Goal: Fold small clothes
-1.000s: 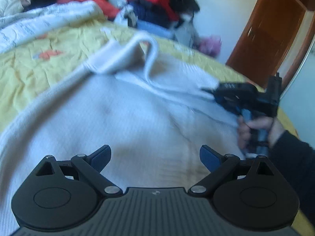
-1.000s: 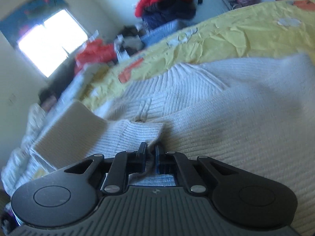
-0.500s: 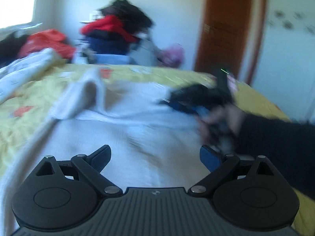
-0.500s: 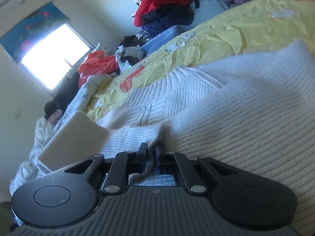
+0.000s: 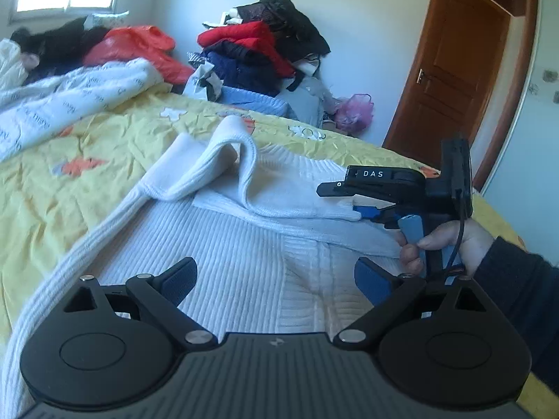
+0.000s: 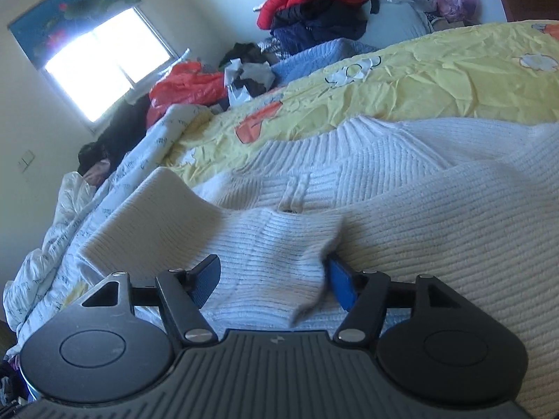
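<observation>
Up close, the left gripper (image 5: 276, 281) hangs with jaws wide apart over the white sweater (image 5: 244, 262), holding nothing. Just beyond, the right gripper (image 6: 274, 281) has just been opening; the sleeve cuff (image 6: 279, 244) lies loose between its spread fingers. Farther off, the sweater spreads across the yellow bedspread (image 5: 115, 139), with piled clothes (image 5: 265, 42) behind.

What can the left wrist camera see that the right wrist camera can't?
Only the left wrist view shows the brown door, the person's hand holding the right gripper from the side, and the open left gripper. Only the right wrist view shows the blue picture above the window and the sleeve cuff lying loose between its just-opened jaws. Both show the white sweater, the yellow bedspread and the clothes pile.
</observation>
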A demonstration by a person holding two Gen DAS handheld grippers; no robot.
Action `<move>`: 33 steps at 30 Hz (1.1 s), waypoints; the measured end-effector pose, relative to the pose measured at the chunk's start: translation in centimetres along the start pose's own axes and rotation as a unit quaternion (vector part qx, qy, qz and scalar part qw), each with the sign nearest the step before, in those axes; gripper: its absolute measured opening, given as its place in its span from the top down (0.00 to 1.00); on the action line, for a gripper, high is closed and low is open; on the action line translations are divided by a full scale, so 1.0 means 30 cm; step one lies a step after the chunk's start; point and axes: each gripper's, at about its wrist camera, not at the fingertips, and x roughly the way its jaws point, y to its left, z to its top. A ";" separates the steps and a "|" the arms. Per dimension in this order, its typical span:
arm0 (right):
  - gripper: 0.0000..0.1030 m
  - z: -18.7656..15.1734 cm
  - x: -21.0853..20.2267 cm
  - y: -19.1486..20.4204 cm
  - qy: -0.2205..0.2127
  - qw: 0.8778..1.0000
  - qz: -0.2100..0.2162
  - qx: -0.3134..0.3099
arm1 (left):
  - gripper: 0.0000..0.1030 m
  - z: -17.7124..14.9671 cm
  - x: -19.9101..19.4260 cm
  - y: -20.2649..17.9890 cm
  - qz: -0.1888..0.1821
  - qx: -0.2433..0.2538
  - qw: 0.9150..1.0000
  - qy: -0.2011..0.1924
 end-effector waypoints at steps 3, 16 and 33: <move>0.39 0.011 -0.006 -0.030 0.006 1.000 0.010 0.026 | 0.05 -0.007 0.011 0.013 -0.003 -0.007 1.000 0.010; 0.39 0.057 -0.015 -0.119 0.055 0.987 0.066 0.135 | 0.05 0.005 0.163 0.035 0.007 -0.009 0.999 0.036; 0.90 0.188 -0.259 -0.134 -0.004 1.000 0.019 0.023 | 0.05 0.032 0.174 0.081 0.017 -0.018 0.999 0.034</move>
